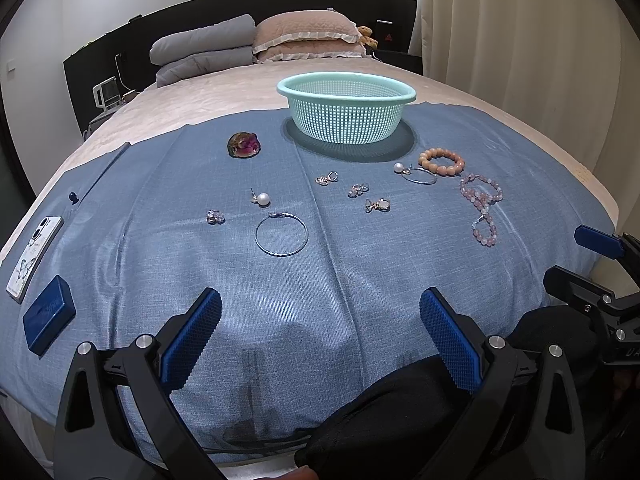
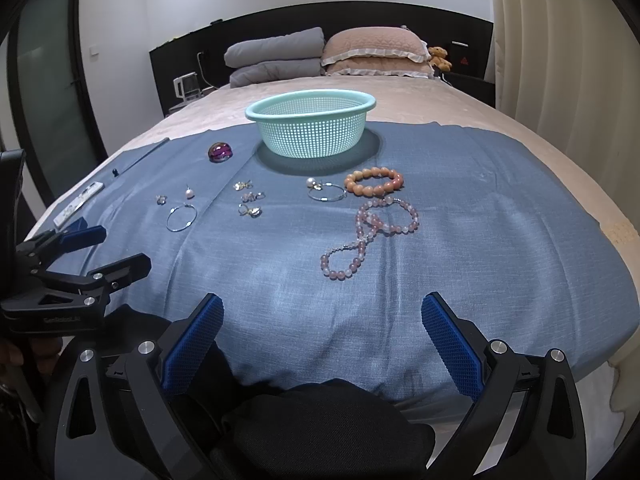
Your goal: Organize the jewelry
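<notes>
The blue cloth (image 1: 320,300) held everything. My left gripper (image 1: 320,336) and right gripper (image 2: 322,336) gaped wide, empty. Best to pinch the beads (image 2: 374,184) gently, then lift them over the basket (image 2: 312,126).

A mint-green mesh basket (image 2: 310,126) stands upright at the far edge of a blue cloth (image 2: 460,216). Before it lie an orange bead bracelet (image 2: 374,181), a twisted pink bead strand (image 2: 370,232), two silver hoops (image 1: 281,235) (image 2: 327,192), pearl studs (image 1: 262,199) and small earrings (image 1: 377,205).

Small earrings (image 1: 214,217) too tiny to make out; phone (image 1: 34,254) partly cropped.
</notes>
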A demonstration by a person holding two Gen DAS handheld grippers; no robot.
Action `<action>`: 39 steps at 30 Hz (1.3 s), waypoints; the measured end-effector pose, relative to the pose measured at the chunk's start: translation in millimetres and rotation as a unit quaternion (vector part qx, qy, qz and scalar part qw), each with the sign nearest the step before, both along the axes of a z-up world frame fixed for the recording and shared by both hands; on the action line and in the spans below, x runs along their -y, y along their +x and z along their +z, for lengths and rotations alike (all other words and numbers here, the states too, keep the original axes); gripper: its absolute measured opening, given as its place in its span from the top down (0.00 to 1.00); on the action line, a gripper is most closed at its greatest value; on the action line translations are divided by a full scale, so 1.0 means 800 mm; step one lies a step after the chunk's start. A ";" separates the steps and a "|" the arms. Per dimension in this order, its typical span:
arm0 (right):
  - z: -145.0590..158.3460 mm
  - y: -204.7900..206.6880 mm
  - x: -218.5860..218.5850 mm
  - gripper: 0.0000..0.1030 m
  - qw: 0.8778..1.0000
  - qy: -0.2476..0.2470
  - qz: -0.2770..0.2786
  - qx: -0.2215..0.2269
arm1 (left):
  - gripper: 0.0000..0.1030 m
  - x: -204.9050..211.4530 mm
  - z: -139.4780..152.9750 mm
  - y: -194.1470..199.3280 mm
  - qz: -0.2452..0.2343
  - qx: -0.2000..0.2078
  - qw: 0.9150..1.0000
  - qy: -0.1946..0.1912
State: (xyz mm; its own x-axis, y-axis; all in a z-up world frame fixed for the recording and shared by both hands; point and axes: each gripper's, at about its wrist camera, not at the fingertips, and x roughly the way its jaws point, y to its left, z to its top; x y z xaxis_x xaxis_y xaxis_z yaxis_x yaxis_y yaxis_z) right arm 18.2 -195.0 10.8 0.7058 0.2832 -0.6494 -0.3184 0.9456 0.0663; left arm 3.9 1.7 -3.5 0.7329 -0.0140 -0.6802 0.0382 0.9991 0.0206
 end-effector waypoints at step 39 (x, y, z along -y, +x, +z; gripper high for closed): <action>-0.016 0.138 -0.005 0.08 0.992 -0.068 0.104 -0.026 | 0.06 -0.062 -0.036 0.126 -0.014 -0.077 0.997 -0.022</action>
